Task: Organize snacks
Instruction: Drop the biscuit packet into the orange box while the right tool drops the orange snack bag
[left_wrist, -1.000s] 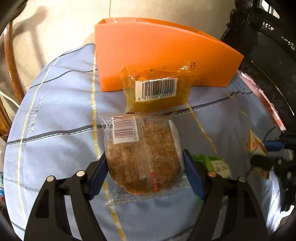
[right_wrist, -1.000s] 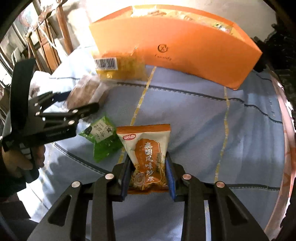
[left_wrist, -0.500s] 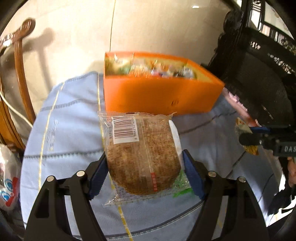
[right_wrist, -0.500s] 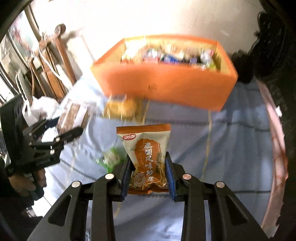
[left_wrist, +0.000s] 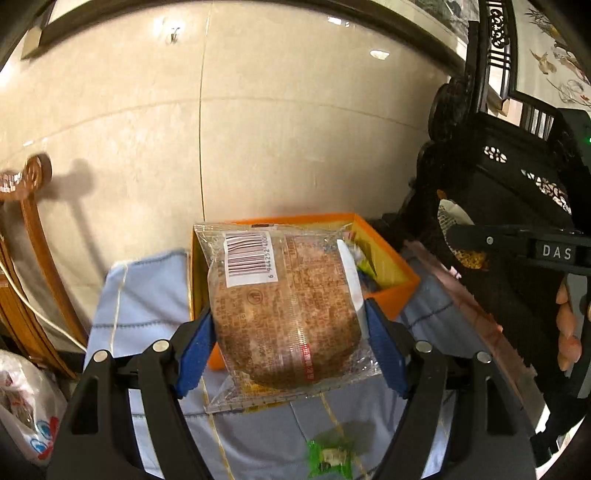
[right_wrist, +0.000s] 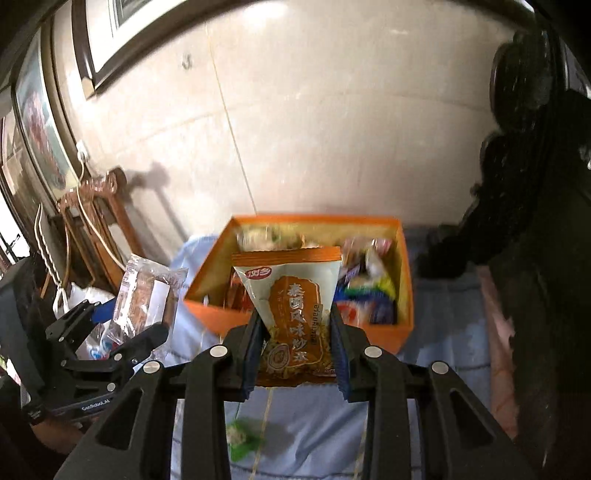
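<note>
Much of the orange box (right_wrist: 218, 314) is covered in both views by the held packets, and its contents (right_wrist: 369, 280) are smeared by motion blur in the right wrist view, so single wrappers cannot be told apart. The right gripper (left_wrist: 465, 243) is cut off at the frame edge in the left wrist view, with only part of a hand (left_wrist: 567, 328) seen. The round brown cake in a clear wrapper (left_wrist: 284, 310) is held clamped by the blue pads of the left gripper (left_wrist: 288, 350) at its widest part, in the air in front of the box; its barcode end is pointed away toward the box. The orange-and-white snack pouch (right_wrist: 291, 314) is gripped at its lower half by the narrowly set right gripper (right_wrist: 295, 354), above the near wall of the box; its long axis is run away from the camera, with the sealed top edge farthest. A small green packet (left_wrist: 328, 458) is left on the blue cloth (left_wrist: 147, 295), nearer than the box.
</note>
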